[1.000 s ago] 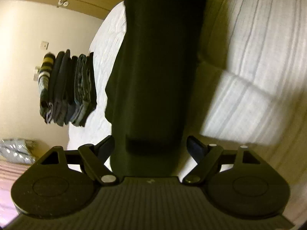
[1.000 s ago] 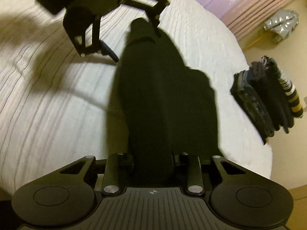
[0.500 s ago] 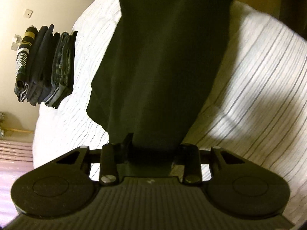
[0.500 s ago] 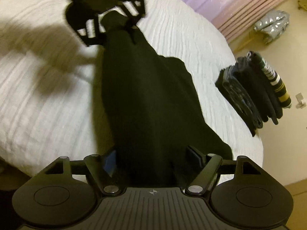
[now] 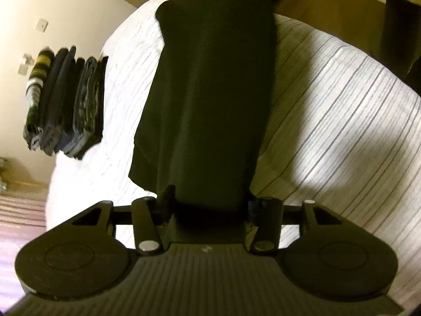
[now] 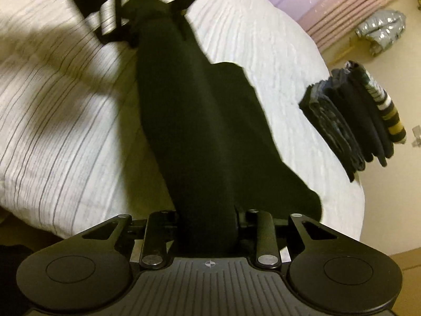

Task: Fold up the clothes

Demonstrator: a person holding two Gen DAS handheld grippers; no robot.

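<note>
- Black garment (image 5: 210, 100), long and narrow, matte, smooth with soft lengthwise folds; stretched above the bed (image 5: 342, 110) between both tools, one loose flap hanging toward the mattress.
- Left gripper (image 5: 210, 205): jaws opening, cloth end between the fingers.
- Right gripper (image 6: 208, 218): jaws closing, pinching the opposite end of the cloth.
- Bed cover: white, ribbed, thin grey stripes, dark shadows beneath the garment.
- Stack of folded clothes (image 6: 352, 118) at the mattress edge, well apart; dark pieces under a yellow-and-black striped one.
- Silver padded item (image 6: 381, 31) on the floor near pink curtains (image 6: 329, 8).
</note>
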